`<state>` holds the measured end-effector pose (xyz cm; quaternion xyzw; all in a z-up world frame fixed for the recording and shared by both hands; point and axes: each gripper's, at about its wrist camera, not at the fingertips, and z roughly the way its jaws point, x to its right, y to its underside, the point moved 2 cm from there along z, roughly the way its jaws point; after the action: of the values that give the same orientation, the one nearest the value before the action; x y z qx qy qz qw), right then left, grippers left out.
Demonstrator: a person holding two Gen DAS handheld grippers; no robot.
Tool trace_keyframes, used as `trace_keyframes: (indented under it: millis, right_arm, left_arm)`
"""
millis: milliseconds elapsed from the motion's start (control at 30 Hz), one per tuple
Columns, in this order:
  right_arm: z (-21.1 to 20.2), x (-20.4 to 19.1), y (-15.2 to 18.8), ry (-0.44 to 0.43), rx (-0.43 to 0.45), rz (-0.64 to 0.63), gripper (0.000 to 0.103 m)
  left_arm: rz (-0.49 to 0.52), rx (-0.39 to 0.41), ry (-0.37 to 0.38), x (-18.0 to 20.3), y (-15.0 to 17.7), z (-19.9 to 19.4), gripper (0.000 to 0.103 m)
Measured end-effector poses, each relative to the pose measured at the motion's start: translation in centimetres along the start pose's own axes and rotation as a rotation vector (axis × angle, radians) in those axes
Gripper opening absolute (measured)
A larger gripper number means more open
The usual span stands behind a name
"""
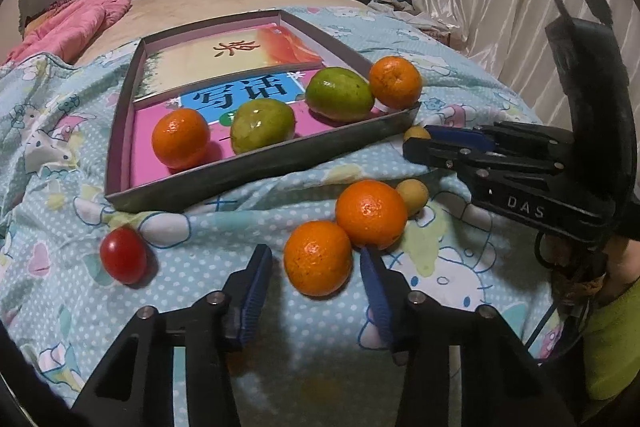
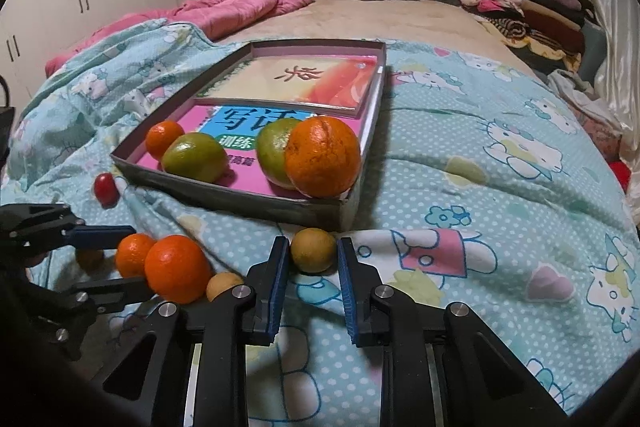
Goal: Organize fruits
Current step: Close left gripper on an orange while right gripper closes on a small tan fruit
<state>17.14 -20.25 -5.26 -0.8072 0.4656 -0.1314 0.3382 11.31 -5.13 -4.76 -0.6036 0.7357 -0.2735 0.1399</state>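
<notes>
L gripper (image 1: 316, 263): fingers spread, straddling a mandarin (image 1: 318, 258) w/o clamping. R gripper (image 2: 313, 259): spread, a small brownish-yellow fruit (image 2: 313, 250) sitting btwn tips. Shallow box (image 2: 240, 197) lying just ahead, holding 4 fruits.

Left gripper (image 1: 316, 261), right gripper (image 2: 313, 255): black frames, blue ribbed pads, silver screws; "DAS" lettering, black cable, yellow-green sleeve (image 1: 612, 343).

Four oranges (image 1: 181, 138), two green fruits (image 1: 262, 125), two small yellow fruits (image 2: 313, 250), one tomato (image 1: 123, 255)
</notes>
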Motion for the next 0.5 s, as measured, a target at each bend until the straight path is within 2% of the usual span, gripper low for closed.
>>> trace_keyframes:
  millis: [133,267,500]
  right_arm:
    - [-0.6,-0.4,0.2,-0.035,0.011,-0.001,0.025]
    - [-1.2,-0.6,0.0,-0.055,0.028,0.006,0.025]
    - [-2.2,-1.0,-0.3,-0.071,0.052,0.001,0.025]
  left_arm:
    - [-0.005,0.017,0.013,-0.2,-0.2,0.2,0.035]
    - [-0.041,0.011,0.055,-0.9,-0.3,0.0,0.033]
    - [-0.091,0.055,0.072,-2.7,-1.2,-2.3,0.033]
